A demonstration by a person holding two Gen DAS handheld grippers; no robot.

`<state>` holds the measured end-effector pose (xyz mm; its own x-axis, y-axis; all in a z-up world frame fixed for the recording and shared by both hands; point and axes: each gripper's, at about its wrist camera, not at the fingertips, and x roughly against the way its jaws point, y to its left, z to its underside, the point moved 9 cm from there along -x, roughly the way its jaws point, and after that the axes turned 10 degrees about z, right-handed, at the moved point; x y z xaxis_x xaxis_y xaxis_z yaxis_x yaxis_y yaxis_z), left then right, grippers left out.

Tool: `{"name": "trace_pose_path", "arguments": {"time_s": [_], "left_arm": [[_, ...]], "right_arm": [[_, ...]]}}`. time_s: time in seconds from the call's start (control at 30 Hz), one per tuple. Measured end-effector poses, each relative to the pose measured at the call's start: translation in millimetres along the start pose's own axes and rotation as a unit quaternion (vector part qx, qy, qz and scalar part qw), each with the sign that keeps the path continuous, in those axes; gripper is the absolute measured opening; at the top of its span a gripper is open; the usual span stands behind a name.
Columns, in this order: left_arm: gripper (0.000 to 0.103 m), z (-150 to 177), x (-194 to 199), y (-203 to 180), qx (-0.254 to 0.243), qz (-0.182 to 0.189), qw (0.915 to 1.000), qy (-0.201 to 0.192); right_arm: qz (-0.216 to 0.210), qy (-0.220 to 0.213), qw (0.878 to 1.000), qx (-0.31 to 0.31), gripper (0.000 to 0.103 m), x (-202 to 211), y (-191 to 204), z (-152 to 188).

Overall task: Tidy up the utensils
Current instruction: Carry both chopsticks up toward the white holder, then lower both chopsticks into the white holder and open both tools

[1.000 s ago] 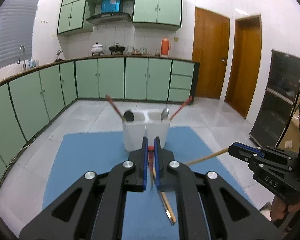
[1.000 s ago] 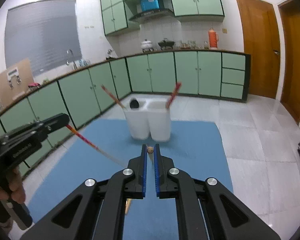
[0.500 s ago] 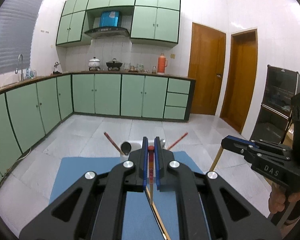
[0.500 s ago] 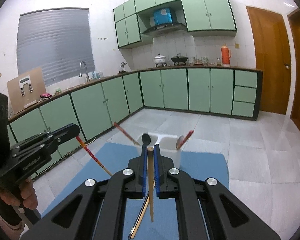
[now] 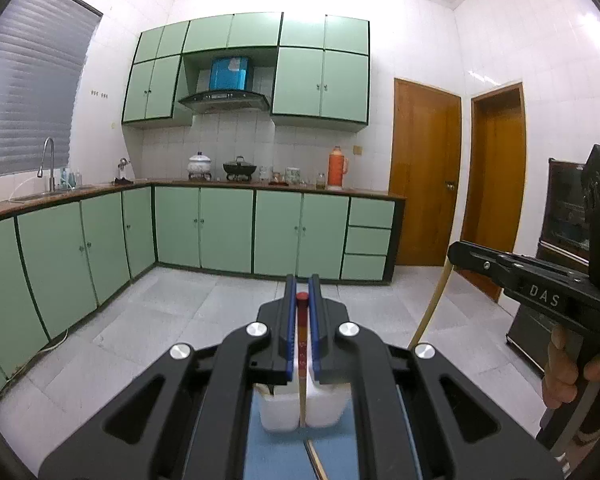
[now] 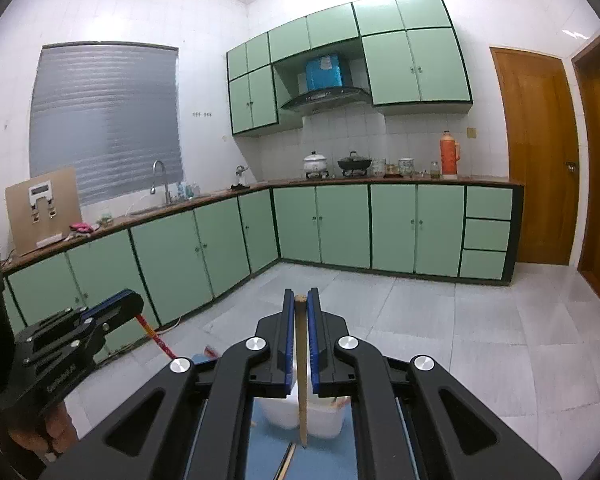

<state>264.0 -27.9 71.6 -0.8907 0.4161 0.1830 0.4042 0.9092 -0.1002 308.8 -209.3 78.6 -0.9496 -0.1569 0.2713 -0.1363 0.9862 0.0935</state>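
Along the left wall, a sink faucet [image 6: 159,176] stands before a shuttered window [image 6: 104,120]; green base cabinets [image 6: 340,226] run rightward beneath a range hood [image 5: 225,100] to an orange thermos [image 5: 337,168] and two wooden doors [image 5: 426,172]. Below both grippers, a white utensil holder [image 5: 284,412] sits on a blue mat [image 5: 276,456], largely hidden by the gripper bodies. Both grippers are held level, facing the cabinets, raised above the holder. Left gripper [image 5: 302,300]: narrow, clamping a red-tipped chopstick [image 5: 302,334] whose shaft hangs down across the holder. Right gripper [image 6: 300,300]: narrow, clamping a plain wooden chopstick [image 6: 301,364], upright, its lower end over the holder's front edge. Each tool appears in the other's view, gripped by a hand [image 5: 572,368].
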Motion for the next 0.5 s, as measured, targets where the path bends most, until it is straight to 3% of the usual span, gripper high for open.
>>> {"name": "trace_pose_path", "arguments": {"time_s": [0.27,0.5], "left_arm": [[0.005,-21,-59,7,-0.023,-0.011,0.9995,-0.017],[0.005,17,-116,22,-0.017,-0.022,0.9993,0.027]], "right_arm": [[0.028,0.0,1.0,0.012,0.006,-62,-6,-10],[0.023,0.028,0.999,0.005,0.006,-105,-10,13]]}}
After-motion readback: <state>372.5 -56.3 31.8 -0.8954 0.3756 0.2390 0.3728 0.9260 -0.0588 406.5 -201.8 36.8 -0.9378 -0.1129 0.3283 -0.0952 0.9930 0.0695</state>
